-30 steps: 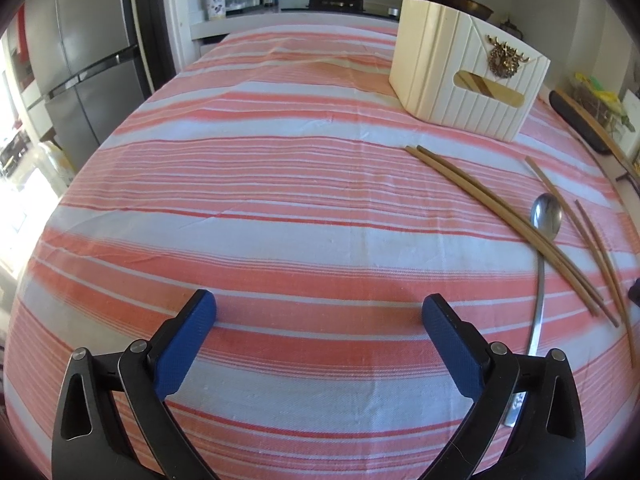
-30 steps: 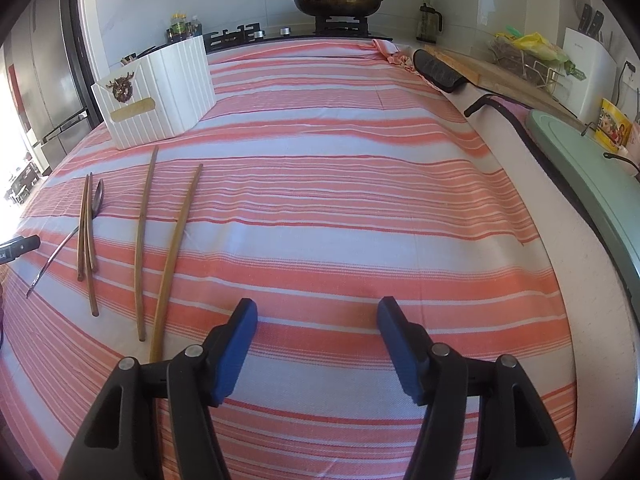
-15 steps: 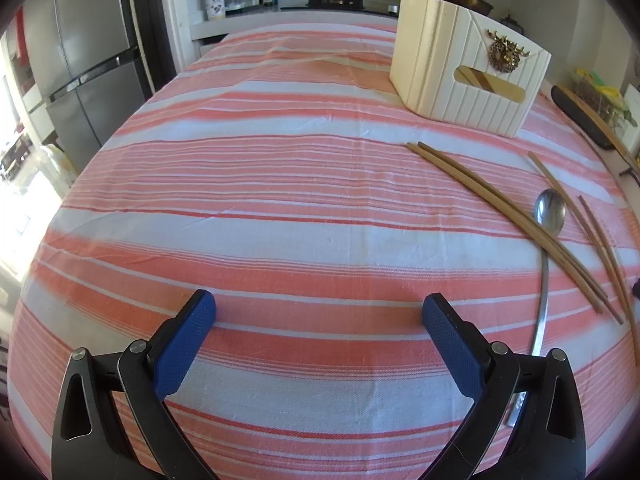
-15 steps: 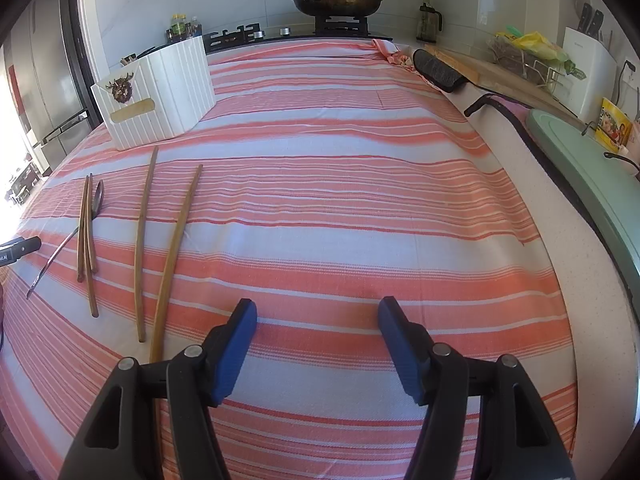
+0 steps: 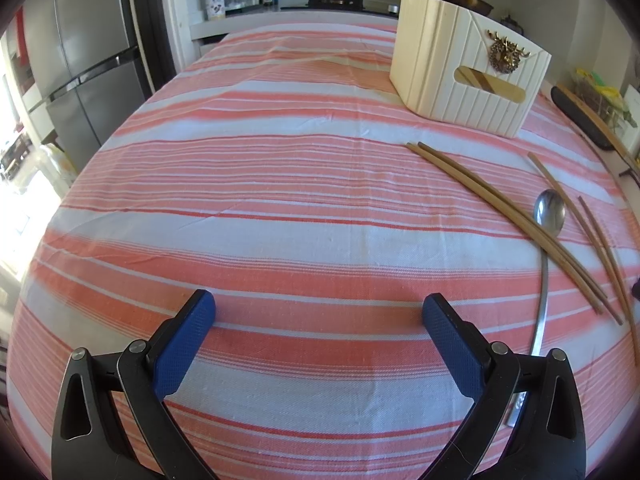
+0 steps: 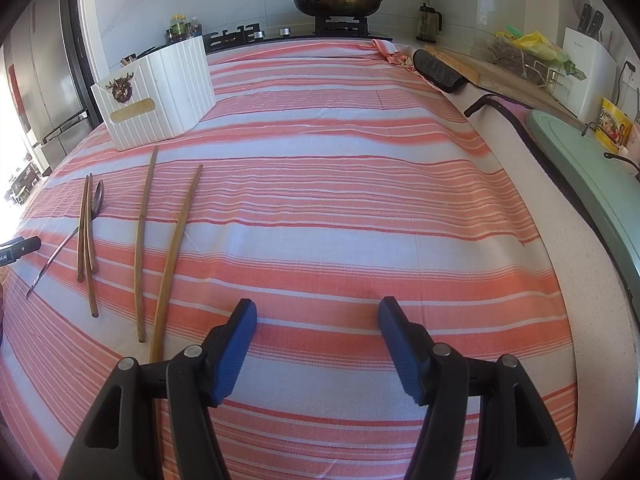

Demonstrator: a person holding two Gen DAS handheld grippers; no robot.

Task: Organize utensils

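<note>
L gripper (image 5: 319,310) wide, empty | R gripper (image 6: 318,316) wide, empty | striped cloth (image 5: 280,184) | kitchen, fridge (image 5: 88,60)

spoon (image 5: 549,216) handle: end hidden behind the left gripper's finger (image 5: 454,342)
box (image 5: 464,76) contents: hidden by its walls

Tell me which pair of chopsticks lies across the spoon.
The darker, tightly paired chopsticks nearer the left gripper; they cross the spoon, unlike the splayed lighter pair.
</note>
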